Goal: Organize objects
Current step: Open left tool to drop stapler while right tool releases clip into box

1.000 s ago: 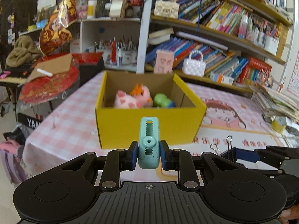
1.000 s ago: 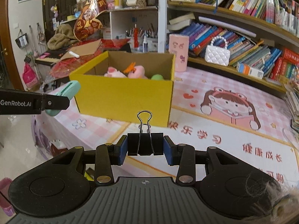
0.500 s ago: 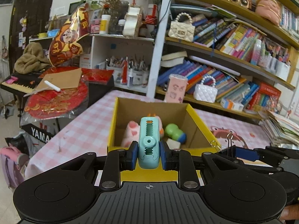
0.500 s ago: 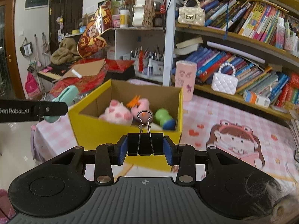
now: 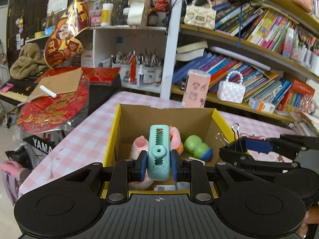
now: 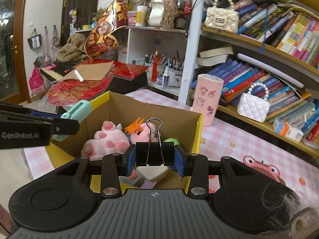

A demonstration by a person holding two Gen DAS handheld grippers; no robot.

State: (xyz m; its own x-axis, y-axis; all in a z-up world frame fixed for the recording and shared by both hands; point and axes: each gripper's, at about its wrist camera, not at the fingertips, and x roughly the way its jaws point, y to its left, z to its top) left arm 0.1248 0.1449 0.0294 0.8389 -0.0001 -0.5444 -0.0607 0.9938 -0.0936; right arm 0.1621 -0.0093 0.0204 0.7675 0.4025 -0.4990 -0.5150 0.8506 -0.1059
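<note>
A yellow cardboard box (image 5: 119, 117) (image 6: 199, 137) stands on the pink checked tablecloth, holding pink plush toys (image 6: 105, 141), a green and blue toy (image 5: 196, 147) and small flat items. My left gripper (image 5: 158, 164) is shut on a teal clip (image 5: 159, 151) and hovers over the box's near edge. My right gripper (image 6: 155, 159) is shut on a black binder clip (image 6: 154, 152), also above the box's open top. In the right wrist view the left gripper's arm and the teal clip (image 6: 78, 109) reach in from the left over the box's corner.
Behind the table stand bookshelves (image 5: 259, 59) packed with books, a white quilted bag (image 5: 231, 91) and a pink patterned case (image 5: 196, 88). Pen pots (image 5: 137, 67) sit in a white cubby. To the left lies a keyboard under red decorations and cardboard (image 5: 57, 83).
Both grippers have moved forward with their clips, from in front of the box to over its open top. The box's inside now fills the lower middle of both views.
</note>
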